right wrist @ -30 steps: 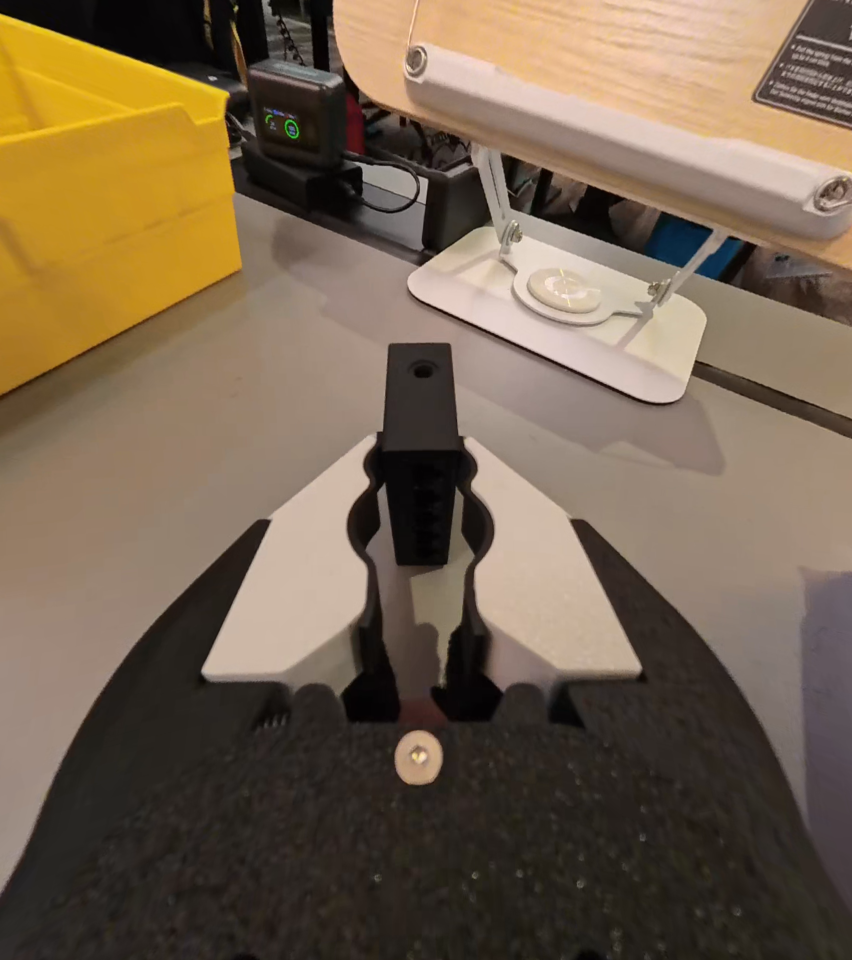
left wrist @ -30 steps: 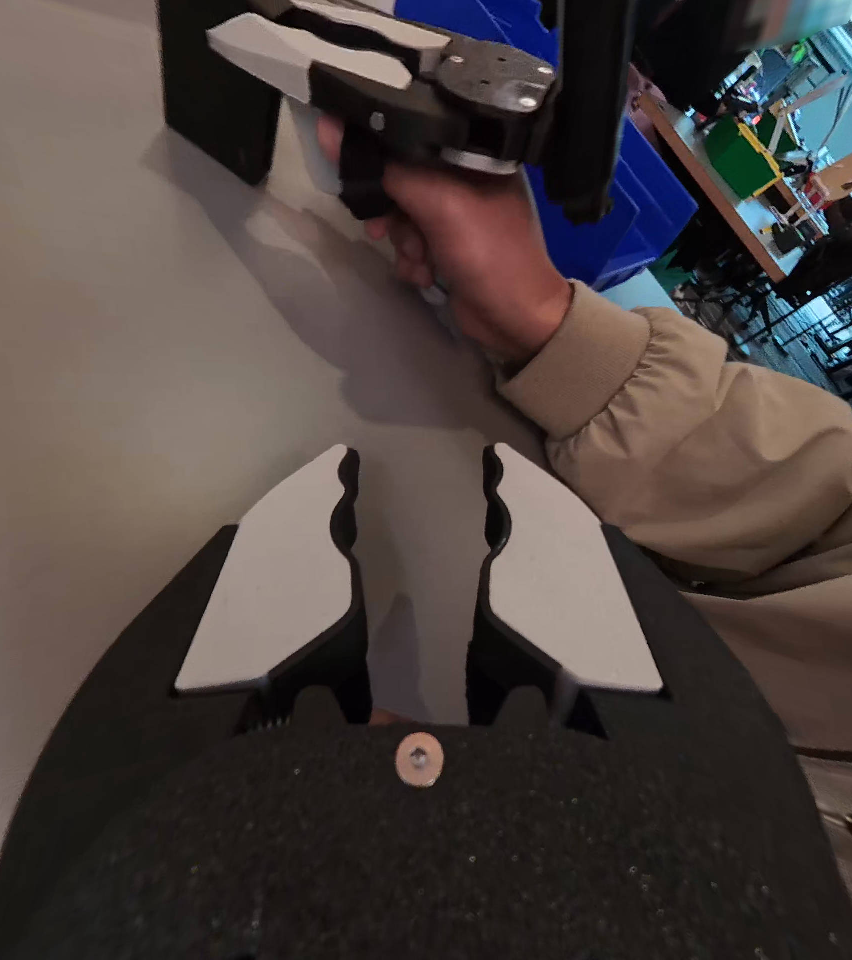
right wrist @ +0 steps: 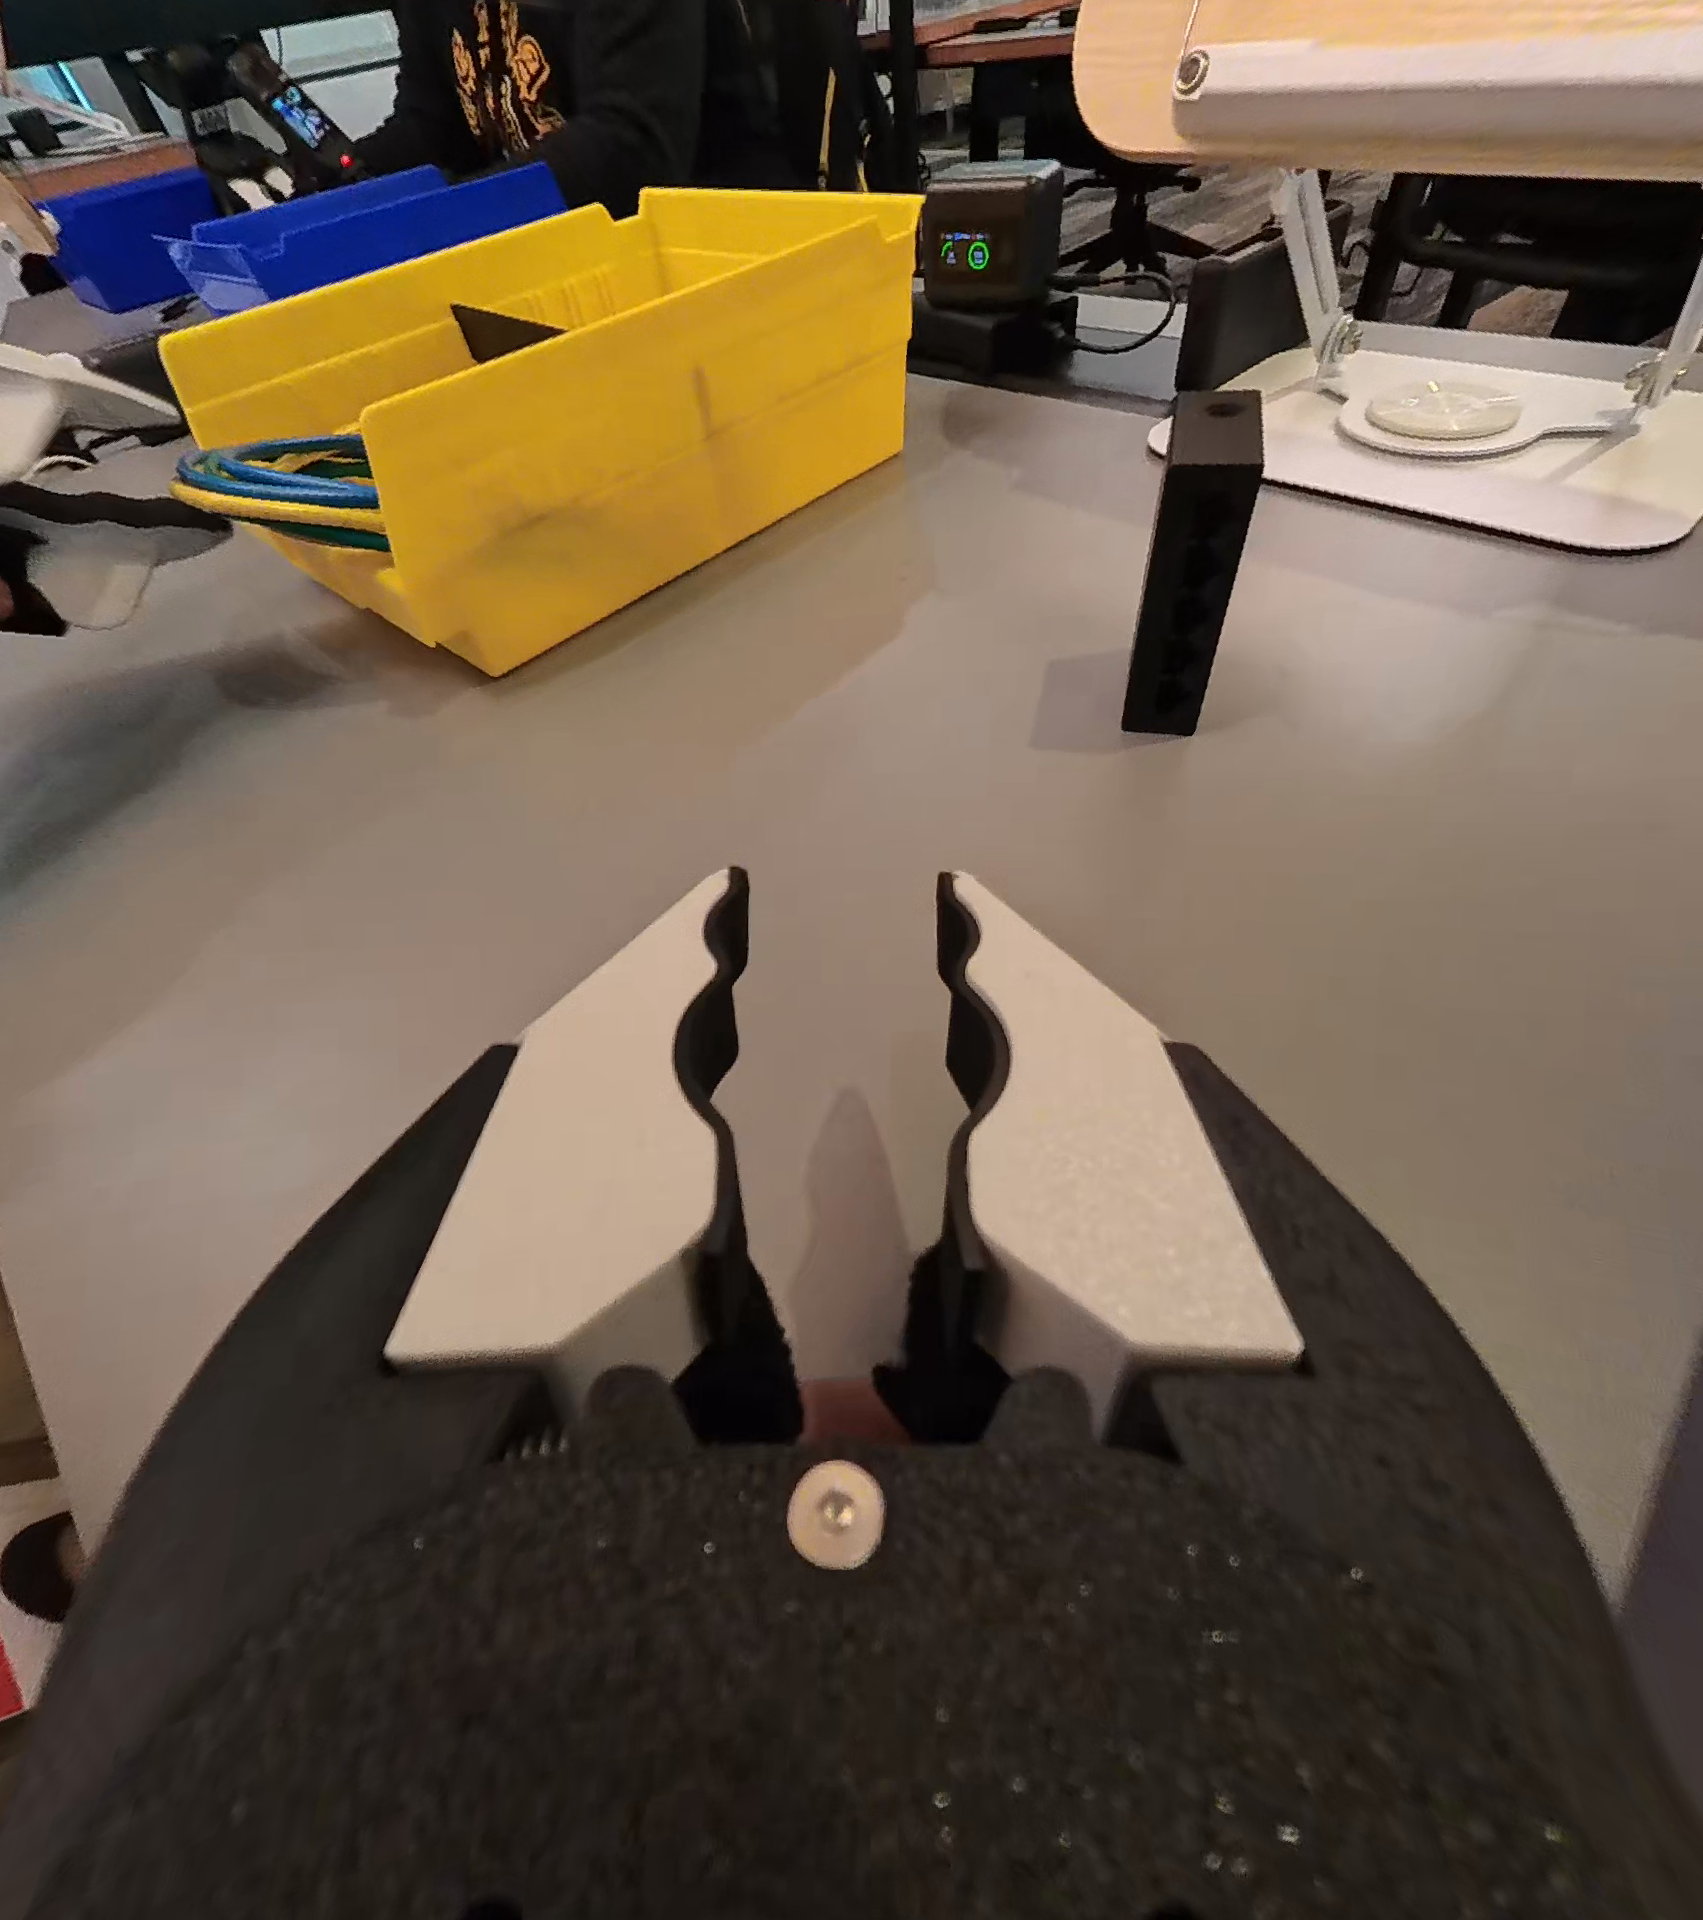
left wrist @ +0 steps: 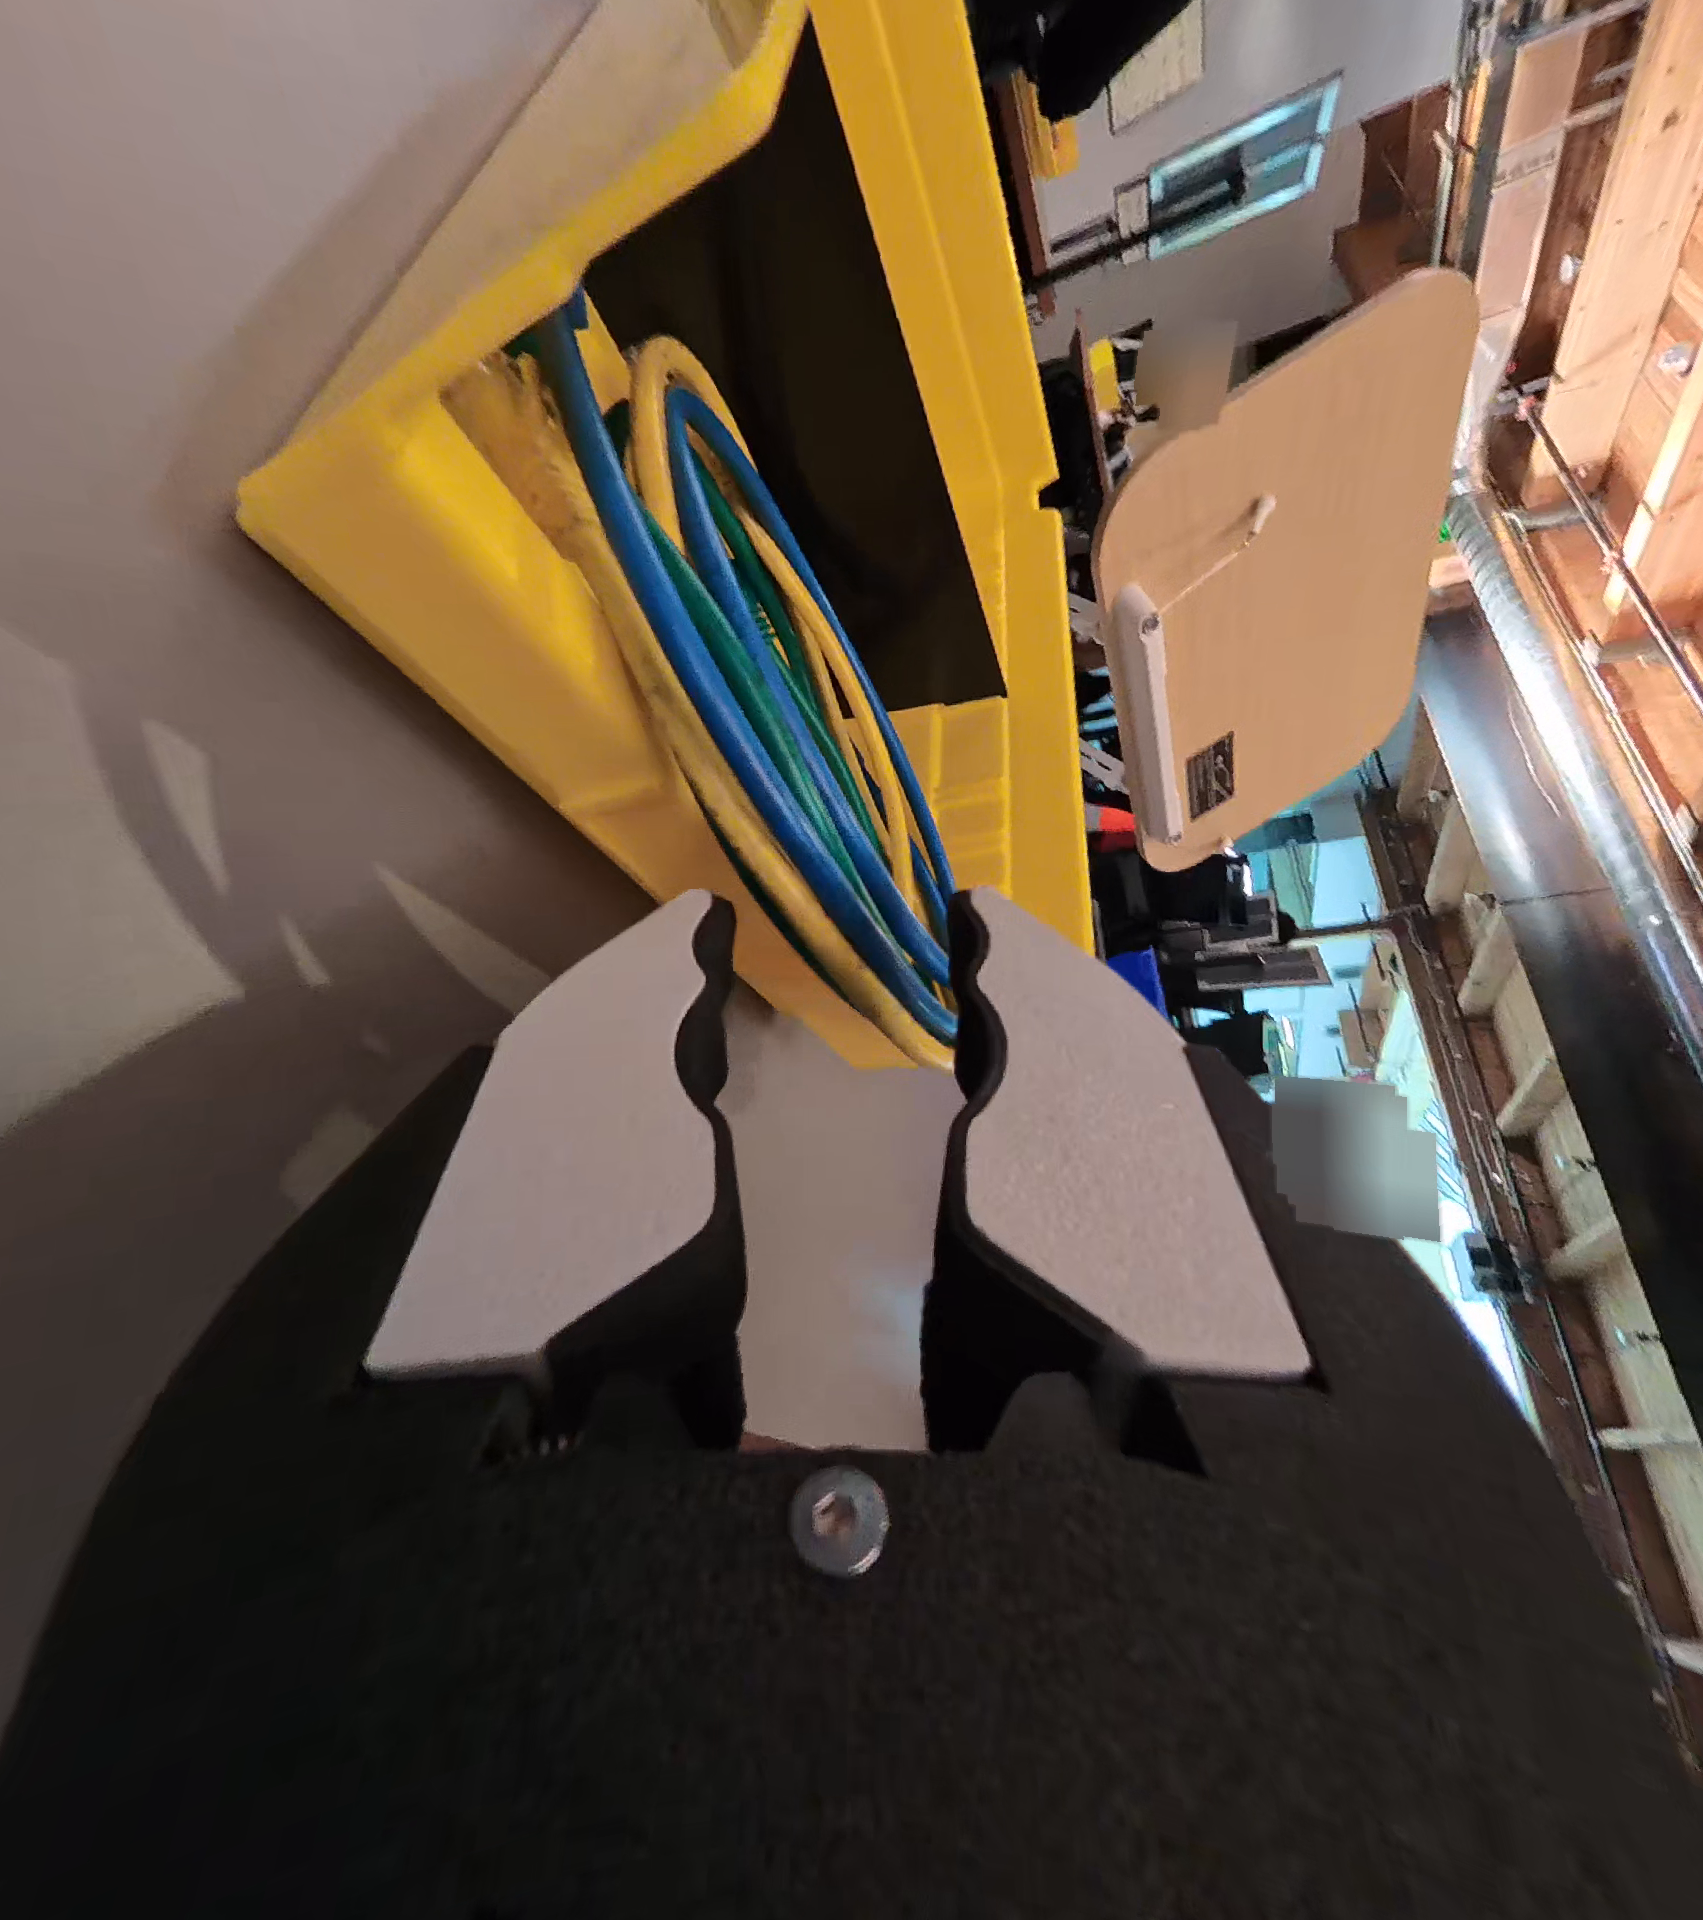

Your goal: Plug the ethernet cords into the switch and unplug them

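On grey tabletop (right wrist: 618, 831): tall black rectangular switch (right wrist: 1190, 561) stands upright on its end, ports facing fwd, well apart from both tools. Right gripper (right wrist: 842, 904) hovers over bare surface w/ fingers spread, nothing between them. Left gripper (left wrist: 836, 925) (rolled sideways) points at open end of yellow plastic bin (right wrist: 618, 416), fingers likewise spread and empty, tips just beside coiled blue, yellow and green ethernet cords (left wrist: 774, 748) spilling from bin's open end. White lamp base (right wrist: 1470, 447) sits behind switch.
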Demonstrator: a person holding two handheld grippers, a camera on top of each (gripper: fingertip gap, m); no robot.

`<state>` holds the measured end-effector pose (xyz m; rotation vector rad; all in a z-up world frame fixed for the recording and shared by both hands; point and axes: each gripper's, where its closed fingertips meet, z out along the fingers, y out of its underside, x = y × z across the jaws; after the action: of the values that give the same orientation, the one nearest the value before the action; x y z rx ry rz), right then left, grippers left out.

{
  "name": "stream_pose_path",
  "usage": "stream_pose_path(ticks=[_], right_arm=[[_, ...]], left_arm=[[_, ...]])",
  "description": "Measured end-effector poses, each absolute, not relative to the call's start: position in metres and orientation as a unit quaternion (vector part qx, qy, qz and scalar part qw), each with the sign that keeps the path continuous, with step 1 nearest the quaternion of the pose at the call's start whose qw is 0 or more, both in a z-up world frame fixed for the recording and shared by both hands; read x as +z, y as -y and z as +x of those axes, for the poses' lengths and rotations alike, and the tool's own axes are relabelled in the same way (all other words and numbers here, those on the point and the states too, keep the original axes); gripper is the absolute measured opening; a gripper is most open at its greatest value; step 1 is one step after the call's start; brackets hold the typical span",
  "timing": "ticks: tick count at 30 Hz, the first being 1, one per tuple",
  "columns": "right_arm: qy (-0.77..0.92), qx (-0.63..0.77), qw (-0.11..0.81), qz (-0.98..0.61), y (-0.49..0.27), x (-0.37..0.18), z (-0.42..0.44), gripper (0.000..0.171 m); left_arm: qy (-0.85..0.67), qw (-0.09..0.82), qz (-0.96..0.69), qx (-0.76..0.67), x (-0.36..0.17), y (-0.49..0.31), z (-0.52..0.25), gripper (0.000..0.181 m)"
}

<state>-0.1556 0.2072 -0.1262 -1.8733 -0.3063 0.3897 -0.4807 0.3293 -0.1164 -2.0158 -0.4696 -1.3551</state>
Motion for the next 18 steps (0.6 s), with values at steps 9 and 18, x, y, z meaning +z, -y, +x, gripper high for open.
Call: stream_pose_path(ticks=[9,18], right_arm=[[0.143,0.182,0.553,-0.801,-0.204,-0.13,-0.162,0.036],[0.142,0.186,0.538,-0.81,-0.202,-0.135,-0.161,0.035]], left_arm=[[0.158,0.369,-0.798,-0.45,-0.113,-0.328,-0.499,0.004],[0.169,0.373,-0.808,-0.424,-0.119,-0.342,-0.5,0.013]])
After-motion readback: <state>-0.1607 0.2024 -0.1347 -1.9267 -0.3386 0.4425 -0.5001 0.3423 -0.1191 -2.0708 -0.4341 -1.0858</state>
